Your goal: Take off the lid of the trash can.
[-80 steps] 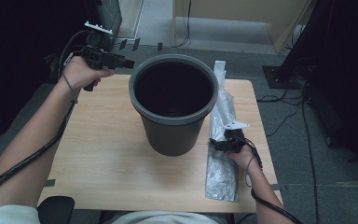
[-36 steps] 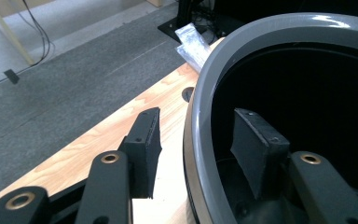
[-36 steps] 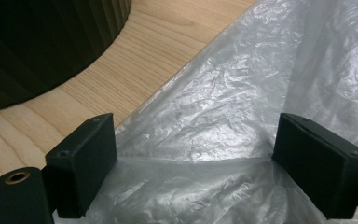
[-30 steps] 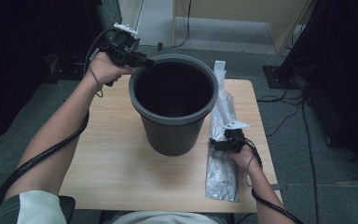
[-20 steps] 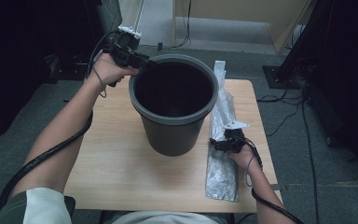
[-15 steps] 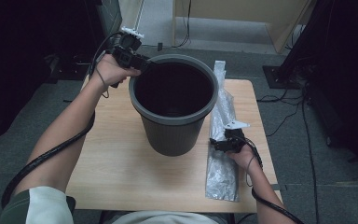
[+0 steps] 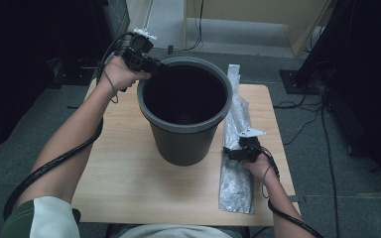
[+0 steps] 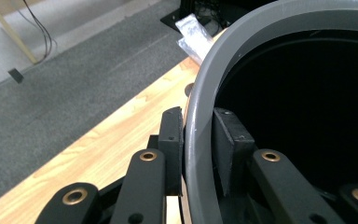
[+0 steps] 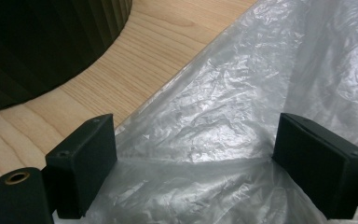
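A dark grey plastic bin [image 7: 184, 141] stands upright in the middle of the wooden table [image 7: 124, 168]. My left gripper [image 7: 155, 64] is at its far-left rim. In the left gripper view the jaws straddle the rim [image 8: 242, 60], one outside and one inside, and my left gripper [image 8: 198, 122] is shut on it. A folded clear plastic bag [image 7: 235, 183] lies along the table's right side. My right gripper [image 7: 230, 152] rests over it, just right of the bin. In its own view my right gripper [image 9: 198, 158] is open wide, with the crinkled bag [image 9: 223, 107] between the jaws.
The bin's ribbed wall [image 9: 51, 42] stands close to the left of the right gripper. Grey carpet [image 7: 327, 163] surrounds the table, with cables [image 7: 297, 134] on the floor at the right. Dark equipment [image 7: 362, 59] stands at the far right.
My left hand has carried its gripper rightward from the table's far-left corner to the bin, and its jaws now clamp the rim. The right gripper has stayed on the bag.
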Motion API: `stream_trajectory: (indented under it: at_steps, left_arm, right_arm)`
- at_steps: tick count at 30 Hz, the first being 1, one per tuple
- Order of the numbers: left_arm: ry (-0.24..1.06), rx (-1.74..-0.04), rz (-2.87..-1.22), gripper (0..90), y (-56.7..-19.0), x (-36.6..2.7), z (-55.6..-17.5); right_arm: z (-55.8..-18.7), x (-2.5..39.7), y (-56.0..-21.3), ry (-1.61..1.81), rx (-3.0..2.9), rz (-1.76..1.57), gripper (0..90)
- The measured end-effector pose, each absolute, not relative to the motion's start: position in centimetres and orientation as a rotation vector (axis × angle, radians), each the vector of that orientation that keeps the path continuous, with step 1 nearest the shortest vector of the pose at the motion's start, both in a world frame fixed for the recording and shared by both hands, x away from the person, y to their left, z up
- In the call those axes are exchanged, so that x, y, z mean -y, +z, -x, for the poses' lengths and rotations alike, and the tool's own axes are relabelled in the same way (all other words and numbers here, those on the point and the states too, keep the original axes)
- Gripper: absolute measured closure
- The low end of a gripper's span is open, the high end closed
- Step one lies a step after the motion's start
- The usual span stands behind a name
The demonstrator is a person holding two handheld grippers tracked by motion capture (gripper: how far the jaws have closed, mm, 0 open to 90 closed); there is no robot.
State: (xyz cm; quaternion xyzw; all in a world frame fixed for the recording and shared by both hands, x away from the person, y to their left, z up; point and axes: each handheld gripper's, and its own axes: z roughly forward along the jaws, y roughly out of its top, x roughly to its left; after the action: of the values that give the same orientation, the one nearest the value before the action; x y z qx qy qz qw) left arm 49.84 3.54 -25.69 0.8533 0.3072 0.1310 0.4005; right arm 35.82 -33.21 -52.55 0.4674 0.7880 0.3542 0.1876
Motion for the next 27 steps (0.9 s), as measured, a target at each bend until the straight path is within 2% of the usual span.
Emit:
stream_trajectory:
  at_steps: [8,18,21,27]
  left_arm:
    - [0.337,-0.75,-2.129,75.5,-24.7,-3.9,-49.5]
    - [0.189,-0.835,-2.141,77.7,-24.6,-4.4,-49.7]
    - [0.1,-0.926,-2.122,78.5,-24.4,-4.7,-50.0]
    - [0.123,-0.927,-2.117,78.5,-24.1,-5.2,-50.0]
  right_arm:
    - [-35.8,33.2,-52.6,0.995,-2.218,-1.314,12.9]
    - [-35.9,33.2,-52.6,0.993,-2.218,-1.314,12.9]
    - [-35.9,33.2,-52.6,0.992,-2.217,-1.315,12.9]
    - [-35.9,33.2,-52.5,0.992,-2.219,-1.315,12.9]
